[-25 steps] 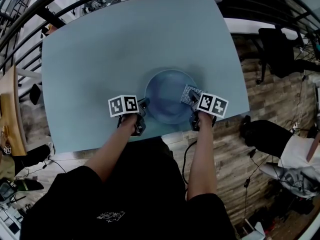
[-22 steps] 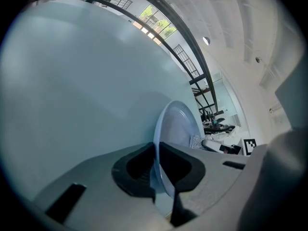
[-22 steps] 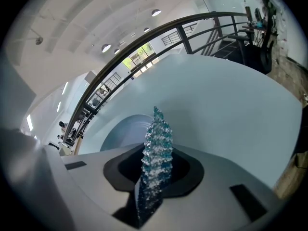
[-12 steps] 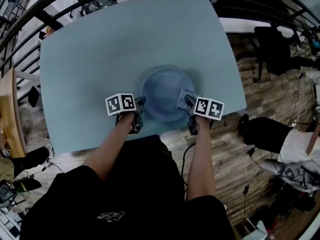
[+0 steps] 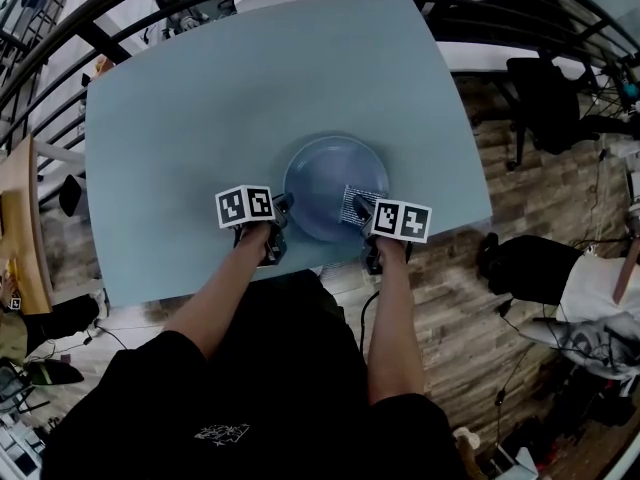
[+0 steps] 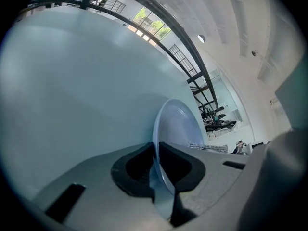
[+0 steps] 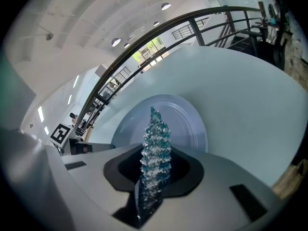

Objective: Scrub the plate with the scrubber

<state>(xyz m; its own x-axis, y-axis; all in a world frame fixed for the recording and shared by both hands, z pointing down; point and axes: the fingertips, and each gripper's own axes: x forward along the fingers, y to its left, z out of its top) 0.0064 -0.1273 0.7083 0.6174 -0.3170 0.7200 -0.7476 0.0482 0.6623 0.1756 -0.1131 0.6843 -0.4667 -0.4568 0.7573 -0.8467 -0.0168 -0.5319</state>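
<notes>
I log: pale blue-grey rectangular table (image 5: 250, 88); brown wood-plank floor (image 5: 450, 288) to its right; black curved metal railing (image 7: 216, 10) beyond; black office chair (image 5: 545, 90); round recessed ceiling lights (image 7: 165, 6); bright window (image 6: 153, 24).

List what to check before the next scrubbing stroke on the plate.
1. Left gripper shut on the plate rim: ok.
2. Right gripper shut on the scrubber: ok.
3. Scrubber over the plate's inside, head view: ok.
4. Scrubber pressing on the plate surface: cannot tell.
5. Plate wholly on the table, though close to its near edge: ok.
</notes>
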